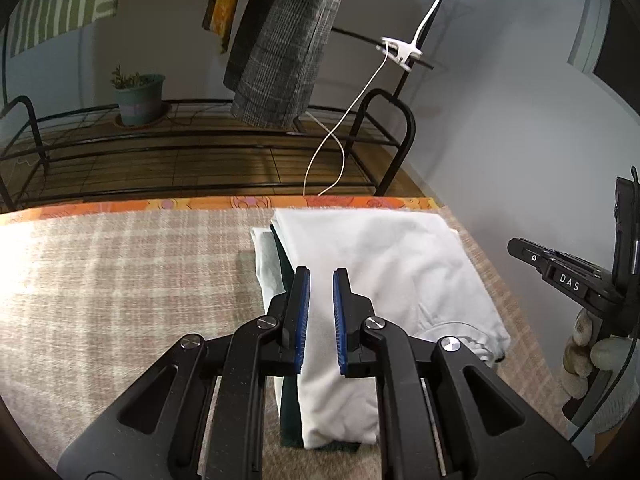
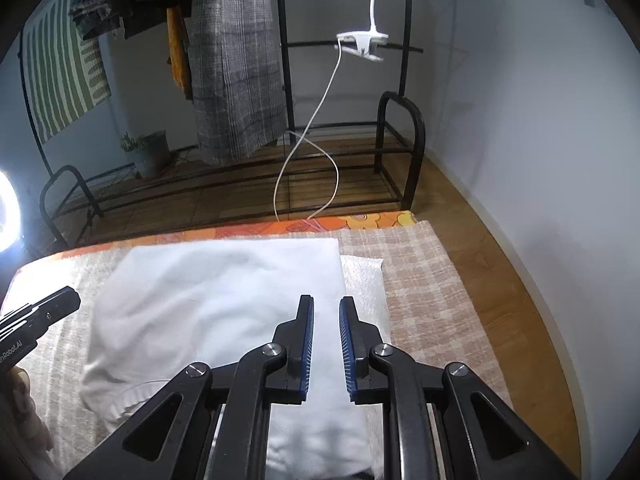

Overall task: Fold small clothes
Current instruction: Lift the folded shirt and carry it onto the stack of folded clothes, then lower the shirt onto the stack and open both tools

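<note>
While both grippers hover over the white garment (image 1: 384, 276), the step in hand looks like the last tidy of a fold, or the placing of the folded piece on a small stack. To do it well, I would press lightly on the top layer, square its edges with the pieces under it, and avoid dragging the cloth so the fold does not slip open. The left gripper (image 1: 321, 320) has its jaws a little apart with nothing between them; it sits above the near left part of the garment, whose left edge runs just under the fingers. The right gripper (image 2: 326, 344) is likewise slightly parted and empty, above the garment's near right edge. The garment lies folded on a plaid blanket (image 1: 120, 280), toward the far right of it, close to the orange border (image 1: 200, 203). A dark green piece (image 1: 289, 408) and a pale piece (image 1: 266, 264) show under its left side; a textured white cloth (image 2: 366, 292) shows at its right. Whether either gripper touches the fabric I cannot tell.
</note>
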### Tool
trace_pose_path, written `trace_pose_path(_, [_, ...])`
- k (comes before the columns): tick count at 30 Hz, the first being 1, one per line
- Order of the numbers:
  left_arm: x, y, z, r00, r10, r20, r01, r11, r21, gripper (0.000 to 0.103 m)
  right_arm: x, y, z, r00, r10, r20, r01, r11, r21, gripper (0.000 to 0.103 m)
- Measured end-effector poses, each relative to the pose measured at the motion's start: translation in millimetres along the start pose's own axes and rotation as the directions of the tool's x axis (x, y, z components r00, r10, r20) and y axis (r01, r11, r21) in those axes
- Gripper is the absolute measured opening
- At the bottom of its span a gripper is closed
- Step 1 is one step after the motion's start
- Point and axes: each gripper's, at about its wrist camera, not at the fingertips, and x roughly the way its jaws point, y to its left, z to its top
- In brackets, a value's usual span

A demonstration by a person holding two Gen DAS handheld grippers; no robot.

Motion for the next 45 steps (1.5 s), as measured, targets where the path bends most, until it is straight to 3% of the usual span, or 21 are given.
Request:
trace_pose_path(8, [-72.6, -7.5, 1.0, 0.998, -0.021, 0.057, 0.019, 0.999, 0.033, 0.008, -71.9, 28.5, 6.0, 0.997, -0.011, 0.07, 0.012, 1.0, -0.011, 0.012])
trace_pose_path(17, [-186.9, -4.8, -16.6, 0.989, -0.033, 0.145, 0.02, 0.996, 0.091, 0.008, -174.8, 75.3, -2.0, 0.987, -0.025, 0.158, 0.028, 1.0, -0.012, 0.015])
trace_pose_path(24, [-264.4, 8.7, -49.2, 0.982, -0.038, 0.185, 0.011, 0.99, 0.143, 0.008, -243.8, 113.2, -31.9, 0.978, -0.035, 0.204, 0.033, 0.999, 0.018, 0.017])
trace_pose_path(32, [-320.9, 32.8, -97.9, 0.979, -0.049, 0.197, 0.016, 0.986, 0.167, 0.009, -282.8, 156.8, -79.2, 0.97, -0.073, 0.23, 0.078, 0.997, -0.011, 0.021])
trace_pose_path(35, [-331.5, 42.1, -112.6, 0.978, -0.041, 0.202, 0.006, 0.985, 0.172, 0.02, -289.3, 166.6, -98.1, 0.97, -0.047, 0.237, 0.047, 0.999, 0.004, 0.021])
trace_pose_path(37, [-336.2, 47.8, -121.2, 0.976, -0.03, 0.215, -0.01, 0.983, 0.181, 0.035, -290.7, 172.0, -109.9, 0.969, -0.041, 0.244, 0.038, 0.999, 0.017, 0.023])
trace_pose_path(40, [-338.2, 55.2, -131.5, 0.976, -0.026, 0.216, -0.015, 0.983, 0.185, 0.036, -287.6, 182.0, -124.9, 0.963, -0.076, 0.26, 0.075, 0.997, 0.013, 0.023])
trace_pose_path(44, [-335.2, 62.1, -140.0, 0.977, -0.02, 0.21, -0.02, 0.982, 0.186, 0.038, -277.6, 193.0, -141.1, 0.963, -0.066, 0.26, 0.06, 0.998, 0.029, 0.025])
trace_pose_path(45, [-333.9, 62.7, -142.0, 0.977, -0.017, 0.211, -0.024, 0.982, 0.19, 0.043, -275.3, 194.1, -143.9, 0.963, -0.064, 0.26, 0.056, 0.998, 0.037, 0.026])
